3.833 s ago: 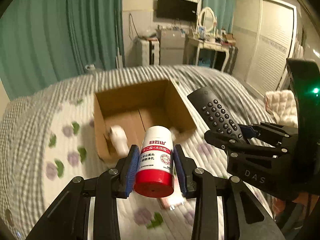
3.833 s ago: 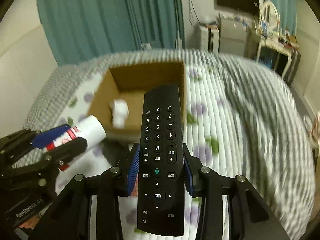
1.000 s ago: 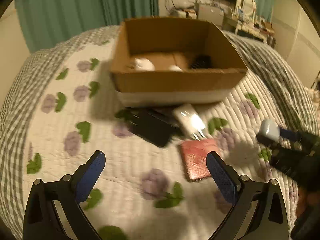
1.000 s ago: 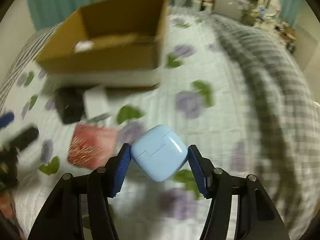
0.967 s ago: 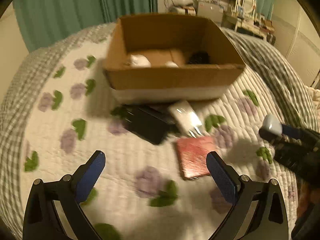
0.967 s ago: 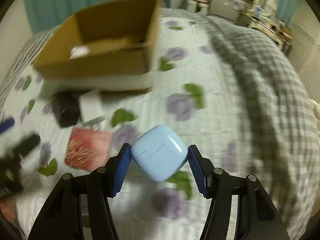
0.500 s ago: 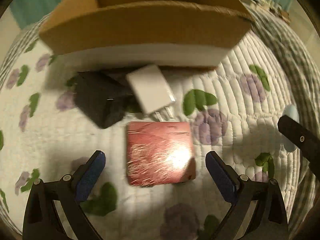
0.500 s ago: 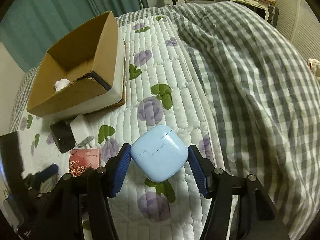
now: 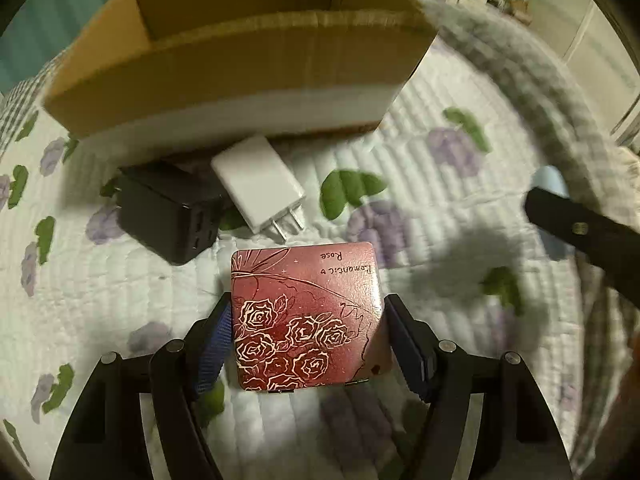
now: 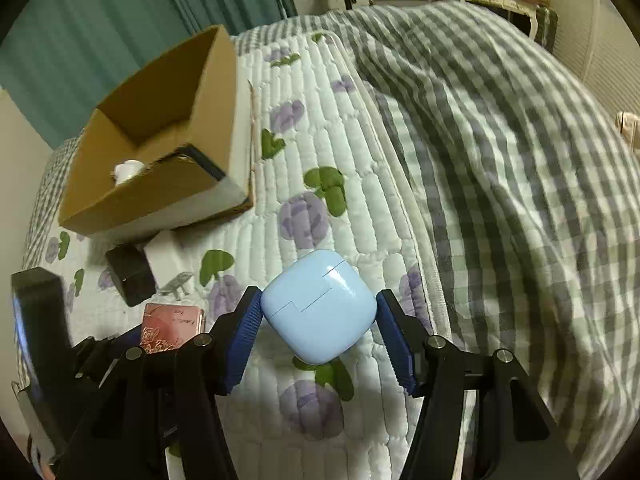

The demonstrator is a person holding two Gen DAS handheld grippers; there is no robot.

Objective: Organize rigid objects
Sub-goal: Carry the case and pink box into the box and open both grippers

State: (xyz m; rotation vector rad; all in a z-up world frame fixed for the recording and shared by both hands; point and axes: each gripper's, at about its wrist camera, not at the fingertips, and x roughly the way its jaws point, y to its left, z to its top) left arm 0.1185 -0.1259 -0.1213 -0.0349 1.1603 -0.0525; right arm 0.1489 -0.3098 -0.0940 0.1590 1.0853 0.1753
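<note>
A red tin with white roses (image 9: pixel 304 312) lies flat on the quilt, between the fingers of my left gripper (image 9: pixel 310 340). The jaws are closing around its two sides; the blue pads (image 9: pixel 216 344) stand close beside it and a thin gap shows on the right. My right gripper (image 10: pixel 318 320) is shut on a light blue earbud case (image 10: pixel 320 304), held above the quilt to the right of the tin. The open cardboard box (image 9: pixel 240 68) stands just beyond, with a white item (image 10: pixel 128 170) and a dark remote (image 10: pixel 204 162) inside.
A white plug charger (image 9: pixel 260 188) and a black adapter (image 9: pixel 168 212) lie between the tin and the box. The flowered quilt (image 10: pixel 320 128) runs along the box; a grey checked blanket (image 10: pixel 500 160) is heaped to the right. A teal curtain (image 10: pixel 120 20) hangs behind.
My left gripper came down over the red tin and its jaws narrowed from wide apart to either side of it. My right gripper rolled and shifted, still holding the blue case.
</note>
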